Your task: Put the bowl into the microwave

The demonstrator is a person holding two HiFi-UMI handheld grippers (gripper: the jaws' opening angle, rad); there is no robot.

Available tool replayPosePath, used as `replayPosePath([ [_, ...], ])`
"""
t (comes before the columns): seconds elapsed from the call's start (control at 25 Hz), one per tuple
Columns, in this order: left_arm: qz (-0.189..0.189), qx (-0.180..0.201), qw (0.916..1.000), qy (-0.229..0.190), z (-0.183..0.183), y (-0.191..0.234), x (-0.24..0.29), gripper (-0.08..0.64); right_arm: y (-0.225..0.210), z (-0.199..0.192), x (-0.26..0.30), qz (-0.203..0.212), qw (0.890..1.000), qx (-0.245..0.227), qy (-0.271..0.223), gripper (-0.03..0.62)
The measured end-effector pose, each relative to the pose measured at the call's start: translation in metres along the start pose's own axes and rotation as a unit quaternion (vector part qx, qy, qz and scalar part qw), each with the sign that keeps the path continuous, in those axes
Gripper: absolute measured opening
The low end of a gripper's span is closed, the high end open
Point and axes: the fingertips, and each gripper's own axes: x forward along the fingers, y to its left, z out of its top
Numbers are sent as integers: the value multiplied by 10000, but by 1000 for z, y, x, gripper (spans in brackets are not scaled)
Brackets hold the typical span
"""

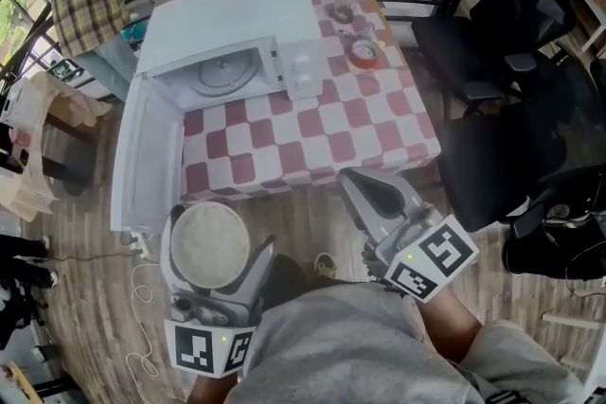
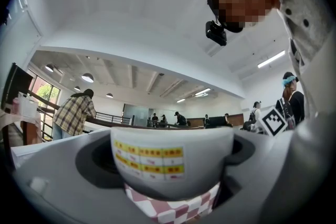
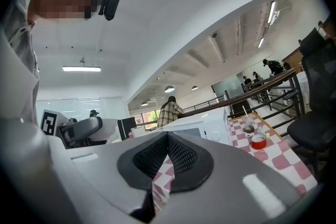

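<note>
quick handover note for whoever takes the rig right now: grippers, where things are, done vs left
Left gripper: shut on the bowl, held over the floor short of the table.
Right gripper: shut, empty.
Microwave on the table, door open, turntable bare.
Done: bowl gripped, door open.
Left: carry the bowl in, set it on the turntable, release.
</note>
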Motion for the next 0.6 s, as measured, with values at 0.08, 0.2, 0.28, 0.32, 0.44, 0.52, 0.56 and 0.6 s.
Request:
replayPosePath([
  [0.08, -25, 7, 10000, -25, 2, -2, 0, 537, 0, 0, -1, -13, 10000, -14, -16, -2],
  [0.2, -46, 28, 10000, -44, 4, -4, 0, 537, 1, 1, -3, -23, 10000, -14, -46, -2],
  [0.28, -51, 45, 10000, -42, 4, -5, 1, 537, 2, 2, -4, -14, 10000, -36, -52, -2],
  [0.32, -54, 46, 10000, -38, 3, -6, 2, 537, 2, 3, -4, -14, 10000, -58, -45, -2],
  [0.44, -95, 51, 9999, -54, 3, -9, 4, 537, 2, 3, -7, -24, 10000, -76, -35, -1],
  [0.52, -136, 61, 9999, -68, 4, -12, 4, 537, 0, 2, -8, -47, 10000, -68, -33, -2],
  [0.56, -154, 56, 9998, -69, 4, -13, 4, 537, -1, 1, -9, -59, 10000, -68, -31, -2],
  [0.6, -168, 50, 9998, -69, 4, -14, 4, 537, -1, 1, -10, -68, 9999, -68, -29, -2],
])
